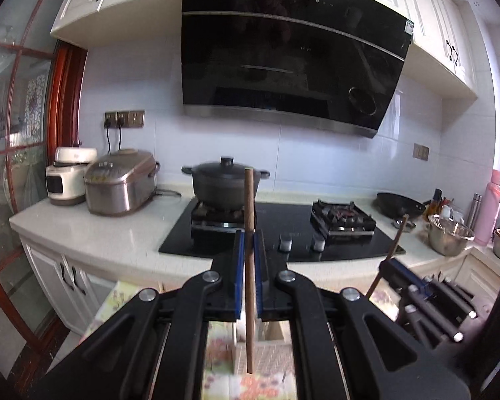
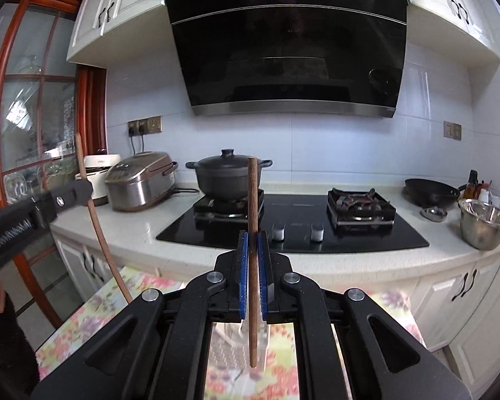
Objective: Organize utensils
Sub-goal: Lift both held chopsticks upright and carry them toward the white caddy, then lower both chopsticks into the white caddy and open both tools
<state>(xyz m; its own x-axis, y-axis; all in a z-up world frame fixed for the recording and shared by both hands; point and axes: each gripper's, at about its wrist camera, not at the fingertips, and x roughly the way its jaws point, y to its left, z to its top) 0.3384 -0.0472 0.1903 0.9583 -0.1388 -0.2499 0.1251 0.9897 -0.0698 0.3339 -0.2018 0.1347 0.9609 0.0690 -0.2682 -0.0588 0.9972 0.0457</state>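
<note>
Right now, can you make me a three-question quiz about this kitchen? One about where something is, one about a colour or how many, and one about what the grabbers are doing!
1. Where is the lidded black pot?
A. On the left burner
B. On the right burner
C. In a cabinet

2. How many knobs are on the front of the gas stove?
A. One
B. Two
C. Four

3. What is the right gripper doing?
A. Open and empty
B. Shut on a spoon
C. Shut on a wooden chopstick

Answers: 1 A, the pot sits on the left grate. 2 B, two silver knobs show. 3 C, its blue pads pinch the upright stick; the left gripper pinches another chopstick.
</note>
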